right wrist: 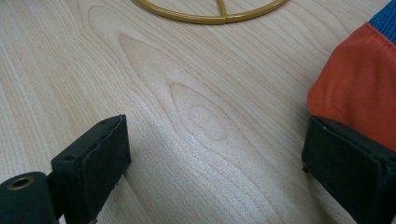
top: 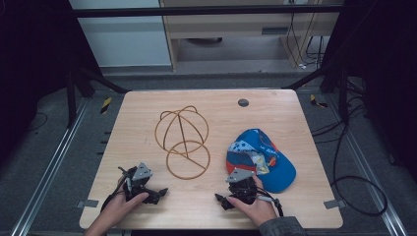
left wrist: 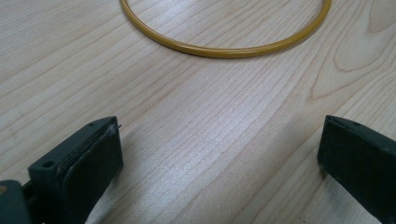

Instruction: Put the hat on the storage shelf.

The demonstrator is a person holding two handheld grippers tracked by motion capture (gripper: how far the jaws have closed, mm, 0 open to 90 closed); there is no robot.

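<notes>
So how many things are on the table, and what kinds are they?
Gold wire hat stand: 1
Blue and orange cap: 1
Grippers, held by hands: 2, left gripper and right gripper
Total: 4

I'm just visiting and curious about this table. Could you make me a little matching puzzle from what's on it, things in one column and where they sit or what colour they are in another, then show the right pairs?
Things:
1. wire frame
2. cap
3. left gripper
4. round grey disc

Descriptions:
A. blue and orange fabric, lying on the right part of the table
B. set into the tabletop near the far edge
C. golden-yellow hoops, at the middle of the table
D. jaws wide apart, held near the front left edge

Right pairs: 1-C, 2-A, 3-D, 4-B
</notes>
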